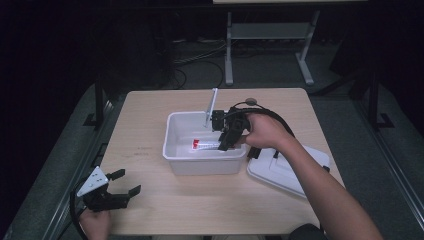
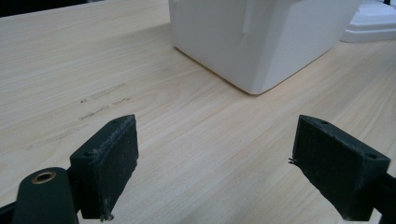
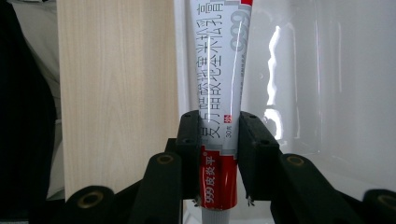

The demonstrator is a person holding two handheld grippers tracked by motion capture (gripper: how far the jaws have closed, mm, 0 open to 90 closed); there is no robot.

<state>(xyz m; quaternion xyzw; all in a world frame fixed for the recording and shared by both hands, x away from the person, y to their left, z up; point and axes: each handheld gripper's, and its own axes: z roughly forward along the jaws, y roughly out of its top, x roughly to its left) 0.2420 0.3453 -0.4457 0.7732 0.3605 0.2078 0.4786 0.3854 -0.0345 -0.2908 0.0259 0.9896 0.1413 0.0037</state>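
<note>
A: Nearest the cam, bottom left of the high view: left gripper [image 1: 123, 183], held by a hand [image 1: 95, 223] at the table's near edge. State?

B: Jaws wide apart, nothing btwn them. Left gripper view shows both pads [image 2: 114, 161] w/ bare wood of the table [image 2: 70, 56] in the gap. It points twd the bin [image 2: 261, 37], well apart from it.

A: And the right gripper [image 1: 226, 145]?

B: Clamped on a tube [image 1: 206, 146]. Right gripper view: both jaws press the tube [image 3: 219, 93] from either side, near its red end; the white part w/ grey print runs on away from the cam.

A: Where's the tube, exactly?

B: Inside the white bin [image 1: 172, 150], mid-table. High view has it lying about level, red end twd the left, gripper coming in over the right wall. Touching the bin floor or just above it, can't tell.

A: What's beside the tube in the right gripper view?

B: Glossy white bin wall [image 3: 327, 70] on one side, a strip of table wood [image 3: 116, 93] on the other.

A: Right hand?

B: Hand [image 1: 262, 131] wraps the gripper body, forearm comes in from bottom right. Black cable [image 1: 272, 116] loops over the hand.

A: Anything else on the table?

B: White lid [image 1: 287, 172], flat, just right of the bin, partly under the forearm. In the left gripper view its corner [image 2: 373, 21] peeks out behind the bin. Also a small round thing [image 1: 251, 101] near the far edge, too small to tell what.
</note>
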